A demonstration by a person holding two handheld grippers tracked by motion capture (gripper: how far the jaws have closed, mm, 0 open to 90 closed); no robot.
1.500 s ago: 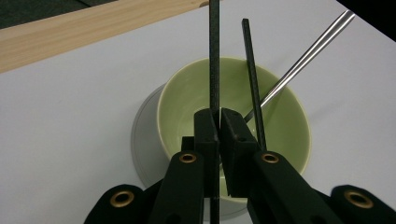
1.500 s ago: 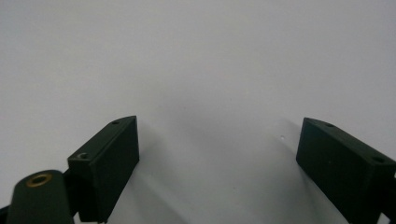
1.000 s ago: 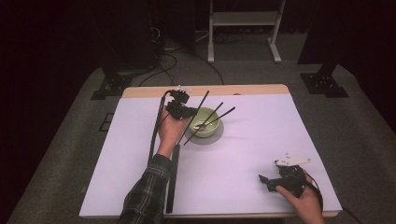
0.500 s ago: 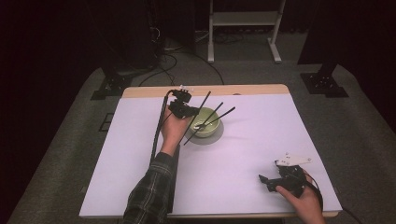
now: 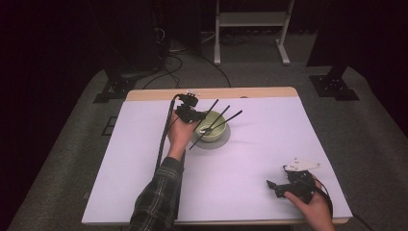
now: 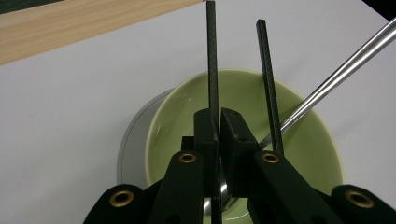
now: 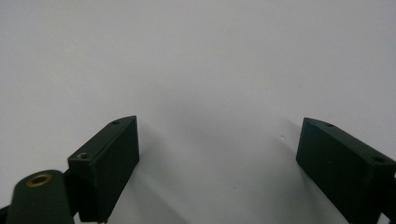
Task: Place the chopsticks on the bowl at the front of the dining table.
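A pale green bowl stands on a grey saucer at the back middle of the white table. My left gripper hovers over the bowl's near rim, shut on a black chopstick that points up and away. A second black chopstick runs beside it just to the right. A shiny metal utensil handle leans out of the bowl. My right gripper rests low at the front right, jaws wide apart with nothing between them.
A bare wooden strip runs along the table's far edge. Behind the table, a white metal stand and cables are on the grey floor. A black cable trails from the left gripper along the forearm.
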